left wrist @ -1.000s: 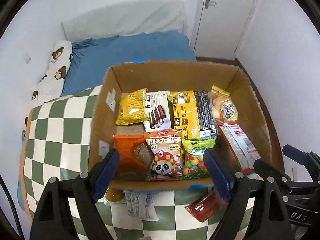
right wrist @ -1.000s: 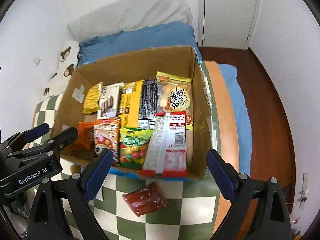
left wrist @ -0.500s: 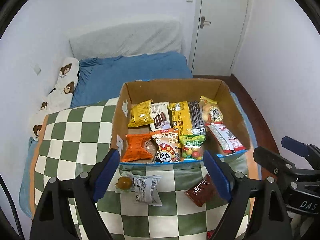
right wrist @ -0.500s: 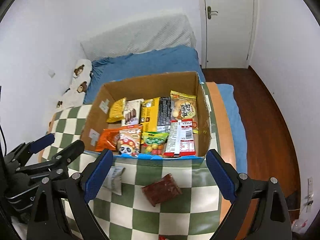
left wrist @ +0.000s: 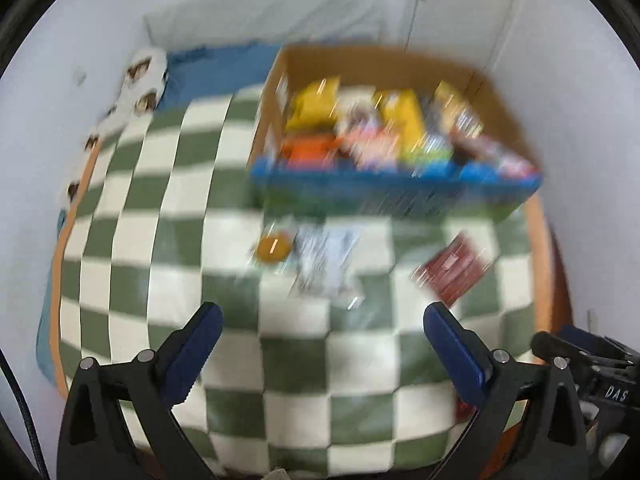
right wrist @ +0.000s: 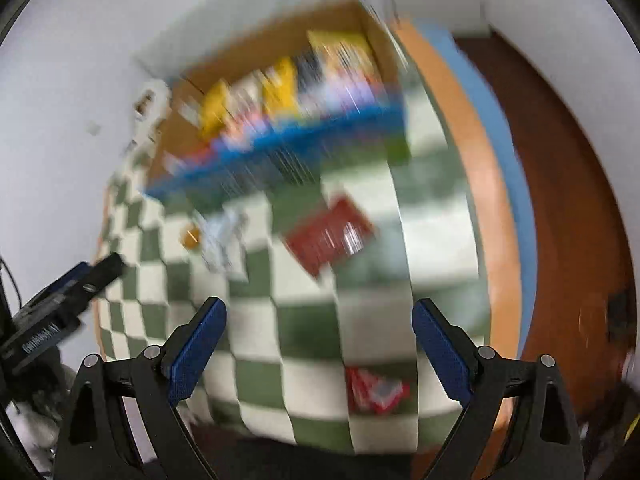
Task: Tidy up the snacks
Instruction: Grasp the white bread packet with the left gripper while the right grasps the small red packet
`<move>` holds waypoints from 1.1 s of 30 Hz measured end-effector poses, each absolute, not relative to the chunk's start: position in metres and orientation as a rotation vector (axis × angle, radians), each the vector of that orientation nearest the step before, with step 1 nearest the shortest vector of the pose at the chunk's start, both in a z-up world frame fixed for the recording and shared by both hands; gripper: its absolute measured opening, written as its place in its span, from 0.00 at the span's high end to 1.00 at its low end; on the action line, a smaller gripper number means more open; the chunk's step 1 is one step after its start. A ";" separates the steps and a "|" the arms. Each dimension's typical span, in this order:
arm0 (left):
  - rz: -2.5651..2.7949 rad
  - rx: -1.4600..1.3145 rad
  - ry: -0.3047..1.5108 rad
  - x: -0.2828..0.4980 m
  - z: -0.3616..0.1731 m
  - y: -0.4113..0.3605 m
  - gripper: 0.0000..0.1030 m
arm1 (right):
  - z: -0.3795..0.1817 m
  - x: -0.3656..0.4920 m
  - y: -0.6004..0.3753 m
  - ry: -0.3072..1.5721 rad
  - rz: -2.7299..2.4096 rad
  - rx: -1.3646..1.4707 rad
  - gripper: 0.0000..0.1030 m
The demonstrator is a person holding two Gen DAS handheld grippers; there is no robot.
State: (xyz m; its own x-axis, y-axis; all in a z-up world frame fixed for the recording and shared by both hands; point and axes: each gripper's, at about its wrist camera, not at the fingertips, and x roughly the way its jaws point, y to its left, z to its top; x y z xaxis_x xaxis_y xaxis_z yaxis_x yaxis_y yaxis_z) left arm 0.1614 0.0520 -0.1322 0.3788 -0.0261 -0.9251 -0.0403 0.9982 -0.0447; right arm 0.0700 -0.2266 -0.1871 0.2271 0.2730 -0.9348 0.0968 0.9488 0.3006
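Both views are motion-blurred. A cardboard box (left wrist: 384, 64) filled with several snack packets stands on a green-and-white checked blanket (left wrist: 160, 240); it also shows in the right wrist view (right wrist: 280, 36). Loose on the blanket in front of it lie a dark red packet (left wrist: 452, 268) (right wrist: 330, 234), a clear-wrapped packet (left wrist: 324, 256) (right wrist: 224, 240) and a small orange snack (left wrist: 272, 246) (right wrist: 190, 236). A red-and-white packet (right wrist: 374, 390) lies near the blanket's front edge. My left gripper (left wrist: 322, 344) and right gripper (right wrist: 318, 340) are both open and empty, well back from the box.
The blanket covers a bed with a blue sheet (left wrist: 224, 68) and a bear-print pillow (left wrist: 144, 76) at the far left. White walls surround it. Brown wooden floor (right wrist: 568, 200) lies to the right of the bed.
Both grippers have pulled back and away from the box; it now sits farther off and more blanket shows. The views are tilted and blurred from fast motion. Both grippers stay open.
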 end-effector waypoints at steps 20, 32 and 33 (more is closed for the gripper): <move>0.074 -0.233 1.408 0.186 -0.218 0.098 0.00 | -0.300 0.064 -0.204 1.487 0.085 0.413 0.41; -0.093 -0.179 1.462 0.275 -0.270 0.044 0.27 | -0.296 0.138 -0.191 1.548 0.162 0.371 0.38; -0.089 -0.165 1.464 0.274 -0.271 0.042 0.38 | -0.296 0.138 -0.193 1.549 0.162 0.388 0.38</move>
